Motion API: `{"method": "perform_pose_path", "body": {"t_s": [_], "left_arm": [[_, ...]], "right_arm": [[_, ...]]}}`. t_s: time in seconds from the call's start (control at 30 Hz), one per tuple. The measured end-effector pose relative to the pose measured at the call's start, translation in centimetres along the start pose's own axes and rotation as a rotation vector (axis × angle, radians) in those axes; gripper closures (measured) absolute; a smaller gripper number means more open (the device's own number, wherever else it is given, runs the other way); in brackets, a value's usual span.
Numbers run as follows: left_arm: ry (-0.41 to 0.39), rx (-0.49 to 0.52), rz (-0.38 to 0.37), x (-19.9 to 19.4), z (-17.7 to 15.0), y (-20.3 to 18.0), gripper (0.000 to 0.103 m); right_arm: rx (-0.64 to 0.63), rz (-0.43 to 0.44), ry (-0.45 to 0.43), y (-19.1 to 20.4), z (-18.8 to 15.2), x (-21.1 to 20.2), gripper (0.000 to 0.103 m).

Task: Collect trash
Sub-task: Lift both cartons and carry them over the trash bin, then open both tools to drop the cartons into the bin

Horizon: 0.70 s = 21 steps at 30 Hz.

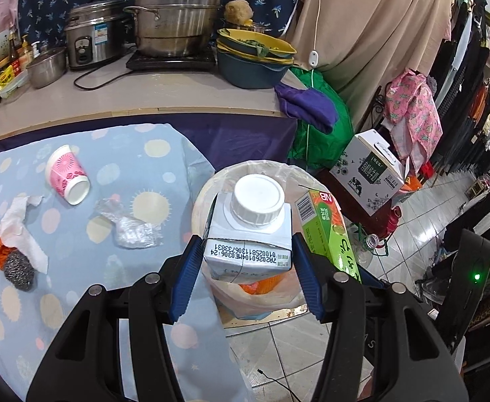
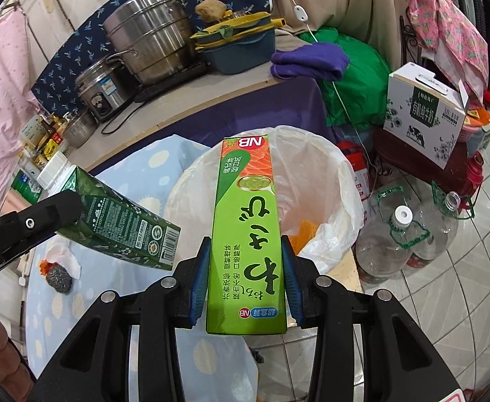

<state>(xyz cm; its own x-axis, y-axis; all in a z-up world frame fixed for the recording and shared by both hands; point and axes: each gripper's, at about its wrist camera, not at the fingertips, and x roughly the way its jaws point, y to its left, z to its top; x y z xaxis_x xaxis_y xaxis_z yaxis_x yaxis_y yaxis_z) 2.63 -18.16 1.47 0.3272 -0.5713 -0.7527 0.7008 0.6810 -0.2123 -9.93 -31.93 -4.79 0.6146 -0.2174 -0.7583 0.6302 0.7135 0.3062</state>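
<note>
Blue-padded jaws of the left gripper (image 1: pixel 246 261) clamp a capped milk carton (image 1: pixel 249 231) above the lined trash bin (image 1: pixel 208 197); the right gripper (image 2: pixel 245 278) pinches a long green box (image 2: pixel 246 234) over the same opening. Both loads hang near each other, so simultaneous release could make them collide and bounce off the rim onto the floor. A paper cup (image 1: pixel 67 176), crumpled plastic wrap (image 1: pixel 129 227), tissue (image 1: pixel 20 227) and steel scourer (image 1: pixel 18 269) remain on the tablecloth (image 1: pixel 164 167).
</note>
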Motion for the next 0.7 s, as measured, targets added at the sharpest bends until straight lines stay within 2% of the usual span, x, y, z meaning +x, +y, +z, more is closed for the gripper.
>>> {"method": "perform_pose_path", "body": {"t_s": [0.43, 0.7], "left_arm": [[0.036, 0.027, 0.012, 3.9, 0.5, -1.1, 0.051], [0.071, 0.01, 0.015, 6.0, 0.5, -0.8, 0.051]], "right_arm": [[0.015, -0.033, 0.06, -0.9, 1.0, 2.3, 0.065], [0.023, -0.046, 0.084, -1.3, 1.4, 3.5, 0.065]]}}
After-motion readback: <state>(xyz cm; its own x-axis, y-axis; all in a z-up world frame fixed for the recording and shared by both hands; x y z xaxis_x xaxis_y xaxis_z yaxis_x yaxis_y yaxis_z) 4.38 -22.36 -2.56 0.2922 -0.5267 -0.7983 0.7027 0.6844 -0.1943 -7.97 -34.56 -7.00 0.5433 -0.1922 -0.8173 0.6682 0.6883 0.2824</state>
